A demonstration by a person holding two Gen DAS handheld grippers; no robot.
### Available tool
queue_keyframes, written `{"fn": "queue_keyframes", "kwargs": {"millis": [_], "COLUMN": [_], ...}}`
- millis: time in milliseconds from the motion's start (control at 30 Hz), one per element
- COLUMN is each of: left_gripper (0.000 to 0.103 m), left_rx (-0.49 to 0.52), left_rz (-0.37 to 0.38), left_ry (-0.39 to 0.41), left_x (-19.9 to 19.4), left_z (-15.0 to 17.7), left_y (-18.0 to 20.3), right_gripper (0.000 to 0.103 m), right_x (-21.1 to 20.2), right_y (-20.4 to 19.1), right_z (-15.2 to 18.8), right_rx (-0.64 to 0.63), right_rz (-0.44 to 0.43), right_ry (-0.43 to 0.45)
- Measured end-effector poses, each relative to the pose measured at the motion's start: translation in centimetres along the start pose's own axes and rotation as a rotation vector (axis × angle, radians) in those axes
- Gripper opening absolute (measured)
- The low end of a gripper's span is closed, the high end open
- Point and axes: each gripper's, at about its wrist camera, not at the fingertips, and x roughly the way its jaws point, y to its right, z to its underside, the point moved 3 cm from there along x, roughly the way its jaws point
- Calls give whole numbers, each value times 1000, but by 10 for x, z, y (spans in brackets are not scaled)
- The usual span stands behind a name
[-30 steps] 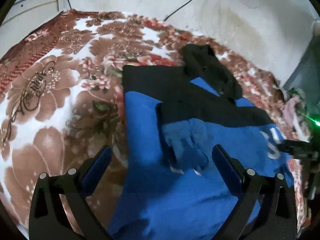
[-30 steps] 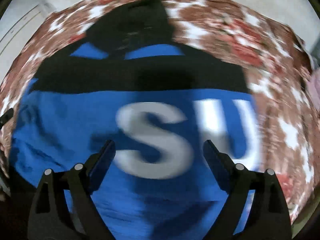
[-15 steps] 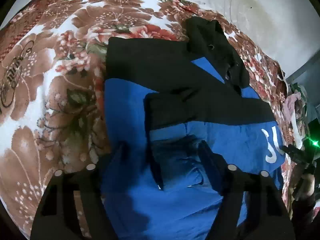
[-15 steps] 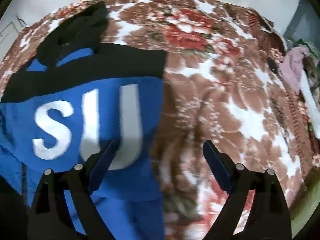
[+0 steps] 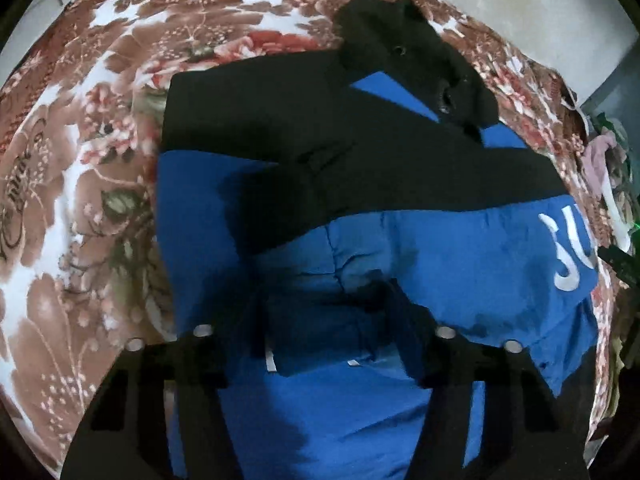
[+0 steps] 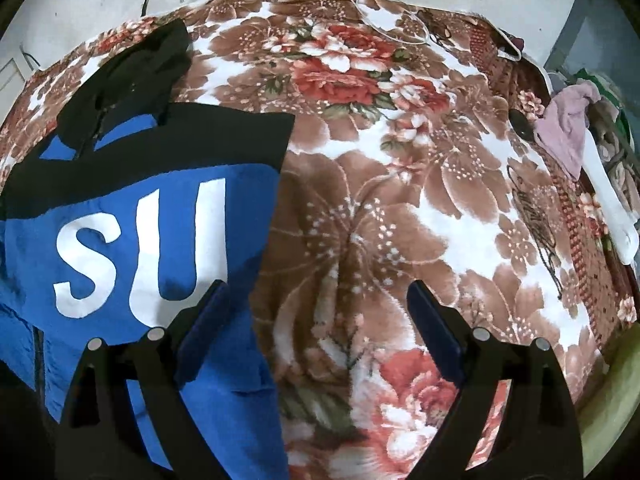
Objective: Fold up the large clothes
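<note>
Hoodie (image 5: 460, 256), blue with a black band across the chest and a black hood (image 5: 404, 52), lies spread flat on the bed, over a floral blanket (image 5: 80, 184). Both sleeves appear already turned in, so the body reads as a tidy rectangle with the white letters "SU" (image 6: 140, 252) near its right side edge.

Left claw (image 5: 326, 320) hangs low over the folded blue sleeve (image 5: 320, 320), fingers apart on either side of the cuff; whether the pads touch cloth is hard to tell because the view is dark and blurred there. Right claw (image 6: 316, 320) is spread wide at the hoodie's right edge, one finger (image 6: 200, 316) over blue fabric, the other above bare blanket, gripping nothing.

Judging by the look, this is thick, soft fleece: limp, fairly heavy for clothing, not slippery, and not fragile. It will sag and drag against the plush blanket rather than slide, so a single pinch would bunch it. Better holds would be the doubled side edges or the hem corners, one per claw, taking all layers at once so the tucked sleeves stay put. A pile of other clothes (image 6: 568, 136) sits at the bed's far right edge, well apart.
</note>
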Motion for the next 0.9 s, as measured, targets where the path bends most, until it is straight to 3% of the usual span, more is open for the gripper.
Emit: {"fn": "queue_keyframes", "kwargs": {"millis": [100, 233, 333, 400, 533, 600, 667, 900], "left_gripper": [37, 37, 37, 37, 37, 38, 38, 45], "left_rx": [17, 31, 71, 94, 119, 137, 133, 157], "left_rz": [-14, -5, 9, 0, -88, -137, -119, -138], "left_ry": [24, 160, 186, 193, 174, 128, 102, 156], "left_x": [-7, -52, -75, -80, -58, -31, -13, -1], "left_z": [-2, -14, -20, -22, -16, -5, 4, 18], "left_y": [-2, 5, 16, 19, 9, -5, -13, -15], "right_gripper": [89, 89, 89, 89, 89, 90, 91, 95], "right_x": [7, 9, 5, 0, 16, 27, 33, 40], "right_y": [4, 4, -10, -22, -44, -45, -39, -42], "right_z": [-2, -9, -12, -10, 0, 5, 6, 12], "right_rx": [31, 80, 35, 25, -84, -96, -63, -109], "right_rz": [5, -30, -22, -73, 17, 16, -1, 56], "right_ry": [-14, -13, 13, 38, 13, 5, -2, 32]}}
